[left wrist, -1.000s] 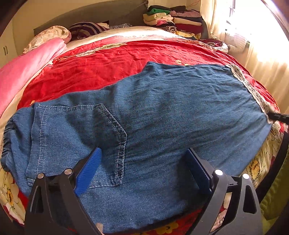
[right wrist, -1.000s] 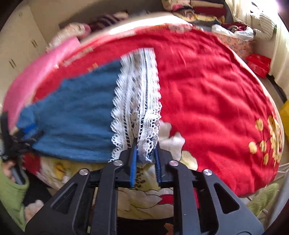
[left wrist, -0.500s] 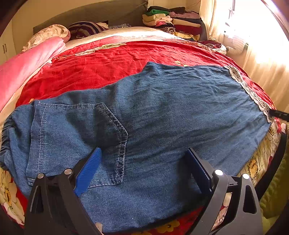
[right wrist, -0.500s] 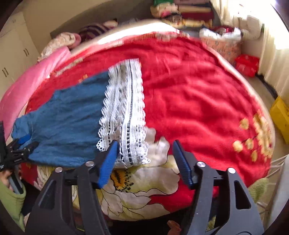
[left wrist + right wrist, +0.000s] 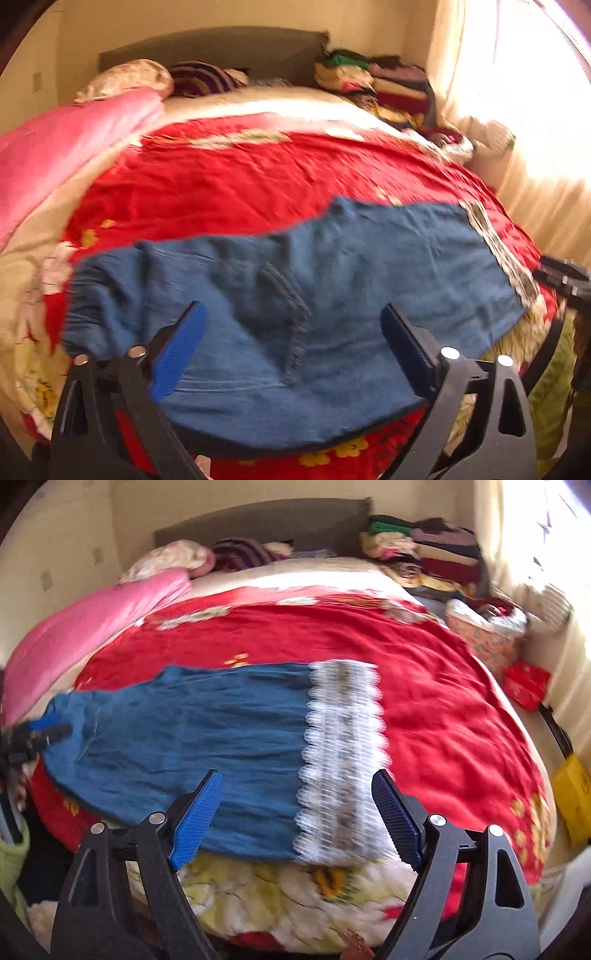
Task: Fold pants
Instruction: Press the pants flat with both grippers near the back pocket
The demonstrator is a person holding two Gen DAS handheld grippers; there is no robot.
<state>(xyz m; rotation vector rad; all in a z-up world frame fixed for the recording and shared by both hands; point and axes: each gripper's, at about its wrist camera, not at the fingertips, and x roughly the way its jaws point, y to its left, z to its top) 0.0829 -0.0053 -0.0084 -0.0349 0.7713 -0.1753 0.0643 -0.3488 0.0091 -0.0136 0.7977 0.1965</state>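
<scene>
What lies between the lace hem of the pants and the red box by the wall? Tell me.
Only bare red bedspread runs from the lace hem of the pants to the bed's edge before the red box; the right wrist view shows it.

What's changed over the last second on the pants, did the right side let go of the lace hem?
Yes. The right gripper, which was clamped on the lace hem, has just been opening and now holds nothing; the hem lies flat on the red bedspread. Both views have pulled back and up from the bed. The left gripper stays open and empty above the denim pants, which remain spread out as before.
</scene>
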